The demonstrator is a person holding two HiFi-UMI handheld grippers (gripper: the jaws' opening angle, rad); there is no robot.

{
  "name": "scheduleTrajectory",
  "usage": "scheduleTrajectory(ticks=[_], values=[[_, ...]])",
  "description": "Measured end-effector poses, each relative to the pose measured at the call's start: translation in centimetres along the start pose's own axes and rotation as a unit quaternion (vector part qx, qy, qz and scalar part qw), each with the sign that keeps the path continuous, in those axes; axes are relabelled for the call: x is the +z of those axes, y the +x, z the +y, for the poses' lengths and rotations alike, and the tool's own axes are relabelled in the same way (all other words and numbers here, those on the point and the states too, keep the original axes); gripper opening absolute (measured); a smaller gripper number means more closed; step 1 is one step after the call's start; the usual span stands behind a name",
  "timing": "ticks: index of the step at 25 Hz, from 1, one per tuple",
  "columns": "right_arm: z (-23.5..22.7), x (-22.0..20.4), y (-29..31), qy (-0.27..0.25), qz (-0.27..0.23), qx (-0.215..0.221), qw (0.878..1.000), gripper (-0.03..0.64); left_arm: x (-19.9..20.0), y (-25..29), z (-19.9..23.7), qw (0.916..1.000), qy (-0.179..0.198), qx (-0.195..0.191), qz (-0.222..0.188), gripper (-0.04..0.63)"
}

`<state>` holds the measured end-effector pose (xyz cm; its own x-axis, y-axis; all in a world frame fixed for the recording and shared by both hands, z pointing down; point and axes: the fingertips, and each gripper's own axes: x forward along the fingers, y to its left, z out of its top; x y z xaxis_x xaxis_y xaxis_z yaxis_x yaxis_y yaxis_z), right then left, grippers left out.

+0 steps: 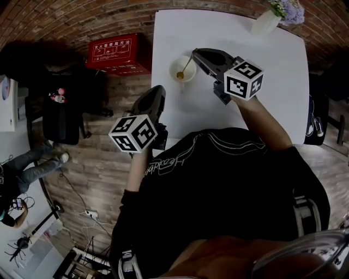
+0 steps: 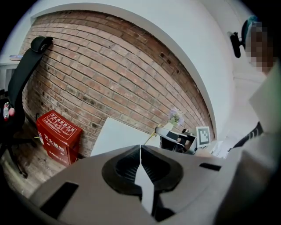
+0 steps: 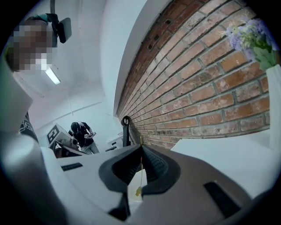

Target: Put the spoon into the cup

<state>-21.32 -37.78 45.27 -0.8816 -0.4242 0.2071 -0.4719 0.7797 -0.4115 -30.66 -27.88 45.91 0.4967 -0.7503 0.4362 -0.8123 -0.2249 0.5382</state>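
One slim golden metal spoon (image 1: 186,65) sits tilted with its bowl end down inside the small round white cup (image 1: 191,75). Its handle rises up and right to the right tongs (image 1: 195,53), which are closed on the handle's upper end. The right gripper view confirms it: the thin handle is pinched between the two dark jaws, and the bowl hangs below against the white of the cup. Can't tell whether the bowl touches the cup bottom. The cup stands on the white rectangular tabletop (image 1: 262,103), near its left edge. A white vase (image 1: 265,23) of pale purple flowers (image 1: 288,10) is at the far right corner, well apart from the cup. The left tongs (image 1: 159,89) are just off the tabletop's left edge, over the wooden plank floor (image 1: 103,147). Their jaws are pressed together with nothing between them, per the left gripper view. A red box with white lettering (image 1: 117,53) sits on the floor against the brick wall (image 1: 82,19), left of the tabletop. A black office chair (image 1: 62,117) is further left.
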Motion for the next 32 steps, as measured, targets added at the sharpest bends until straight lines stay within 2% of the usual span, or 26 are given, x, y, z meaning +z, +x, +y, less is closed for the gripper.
scheduleTrajectory(ticks=[9, 24, 32], values=[[-1.1, -2.3, 1.7, 0.015, 0.016, 0.002, 1.000, 0.000, -0.5, 0.9, 1.6, 0.9998, -0.005, 0.010, 0.014, 0.007], [-2.4, -4.5, 2.5, 0.034, 0.033, 0.007, 0.999, 0.001, -1.4, 2.3, 2.0, 0.9993, -0.010, 0.013, 0.033, 0.008], [-4.2, -5.1, 2.6, 0.085, 0.031, 0.003, 0.996, 0.002, -1.8, 2.6, 1.9, 0.9992, -0.008, 0.018, 0.035, 0.007]])
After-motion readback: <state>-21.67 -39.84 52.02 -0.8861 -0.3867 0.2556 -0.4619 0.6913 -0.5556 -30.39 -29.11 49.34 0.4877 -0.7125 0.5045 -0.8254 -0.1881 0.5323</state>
